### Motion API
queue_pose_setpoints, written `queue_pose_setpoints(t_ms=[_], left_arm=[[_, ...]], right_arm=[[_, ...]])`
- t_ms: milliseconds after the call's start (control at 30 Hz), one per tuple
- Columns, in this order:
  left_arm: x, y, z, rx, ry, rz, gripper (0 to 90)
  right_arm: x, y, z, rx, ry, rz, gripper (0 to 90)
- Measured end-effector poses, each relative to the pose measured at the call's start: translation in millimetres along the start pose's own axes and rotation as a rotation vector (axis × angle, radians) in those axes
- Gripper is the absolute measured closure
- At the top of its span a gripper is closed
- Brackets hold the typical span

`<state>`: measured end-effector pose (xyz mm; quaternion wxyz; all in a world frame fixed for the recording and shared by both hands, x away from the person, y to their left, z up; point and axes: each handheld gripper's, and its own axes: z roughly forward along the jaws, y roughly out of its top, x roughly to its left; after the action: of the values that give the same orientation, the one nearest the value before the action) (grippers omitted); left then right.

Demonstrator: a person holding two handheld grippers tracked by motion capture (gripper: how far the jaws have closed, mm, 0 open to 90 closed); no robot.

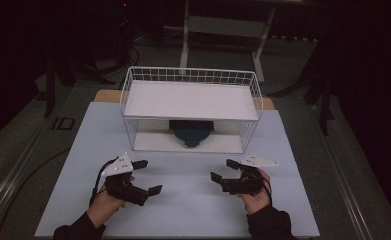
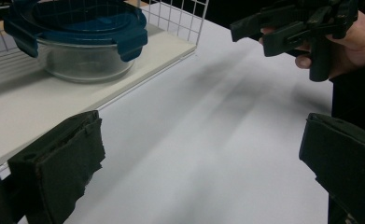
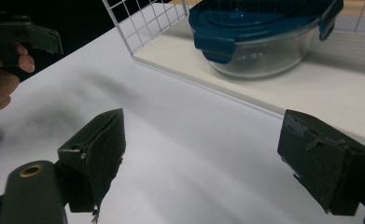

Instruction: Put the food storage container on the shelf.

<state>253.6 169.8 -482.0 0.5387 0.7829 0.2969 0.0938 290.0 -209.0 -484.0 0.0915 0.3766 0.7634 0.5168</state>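
We see a round clear glass container with a dark blue clip-on lid (image 2: 84,42) standing on the white bottom board (image 2: 26,107) of a white wire basket rack (image 1: 190,75), at about twelve o'clock from the two hands in the high view. In that view the rack's white upper shelf (image 1: 190,100) covers most of the container, so only a dark blue curve (image 1: 191,132) peeks out beneath its front edge. The left gripper view cuts the container's top and left side off at the frame edge; the right gripper view (image 3: 259,37) likewise crops its lid at the top. The left gripper (image 1: 144,176) sits at roughly seven o'clock on the pale blue-white table sheet (image 1: 183,200), its two black jaws spread wide with nothing but bare sheet between them. The right gripper (image 1: 224,170) sits at about five o'clock, jaws also standing well apart and empty. Both grippers are well short of the rack, pointing inward toward each other. The person's hands and dark sleeves are cut off by the bottom edge of the high view. The room behind the rack is too dark to make out beyond a pale table frame (image 1: 223,25).
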Motion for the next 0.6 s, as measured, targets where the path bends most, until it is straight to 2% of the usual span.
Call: queue_pose_setpoints(t_ms=[200, 433, 600], left_arm=[[-0.6, -5.5, -5.5, 0.002, 0.003, -0.008, 0.0], [-2.1, -9.5, -11.5, 0.011, 0.011, 0.002, 0.0], [-2.7, -14.8, -15.3, 0.02, 0.01, -0.003, 0.0]], right_arm=[[-2.8, -10.5, -15.0, -0.005, -0.004, 0.015, 15.0], [-6.5, -22.9, -27.1, 0.012, -0.014, 0.033, 15.0], [-8.5, -28.0, -36.5, 0.004, -0.016, 0.029, 15.1]])
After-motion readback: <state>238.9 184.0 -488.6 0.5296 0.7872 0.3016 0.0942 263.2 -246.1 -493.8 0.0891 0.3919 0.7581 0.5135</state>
